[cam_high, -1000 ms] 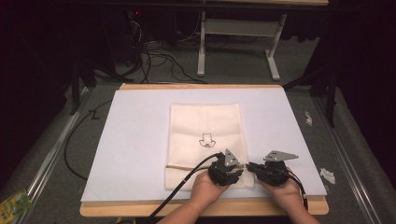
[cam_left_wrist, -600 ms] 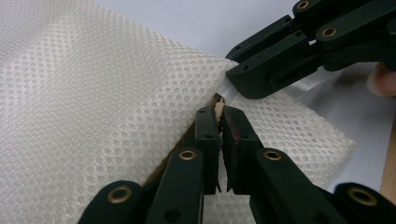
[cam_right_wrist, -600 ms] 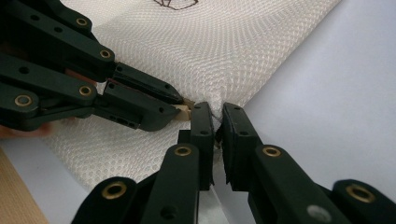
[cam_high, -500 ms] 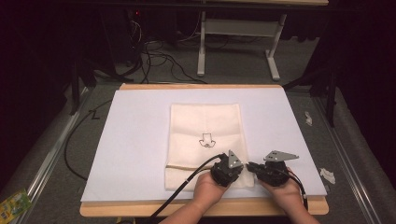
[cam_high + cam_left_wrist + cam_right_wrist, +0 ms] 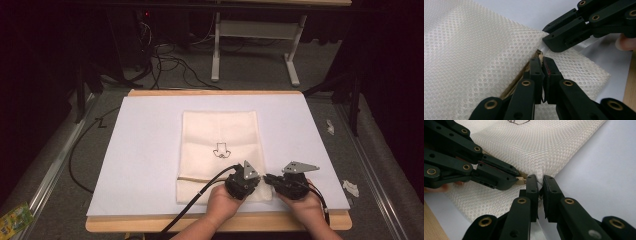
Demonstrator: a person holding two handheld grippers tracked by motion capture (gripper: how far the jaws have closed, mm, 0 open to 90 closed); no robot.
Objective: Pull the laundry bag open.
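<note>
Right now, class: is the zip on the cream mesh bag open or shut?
Shut, as far as shows: the tan zip line lies flat across the cream mesh bag, no gap. Both grippers pinch at its right end.

Surface point(image 5: 150, 140) evenly lit from above; surroundings left dark. High view soft, grainy. Nearest tongs slightly blurred in gripper views.

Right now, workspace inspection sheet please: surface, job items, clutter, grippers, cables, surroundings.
Surface: white sheet on a wooden table.
Job's things: cream mesh bag lying flat, tan zipper across its near end.
Clutter: nothing seen on the sheet.
Grippers: left gripper shut at the zipper; right gripper shut on the bag's edge, beside it.
Cables: black cable trails from the left gripper.
Surroundings: floor cables, paper scraps, table frame.
</note>
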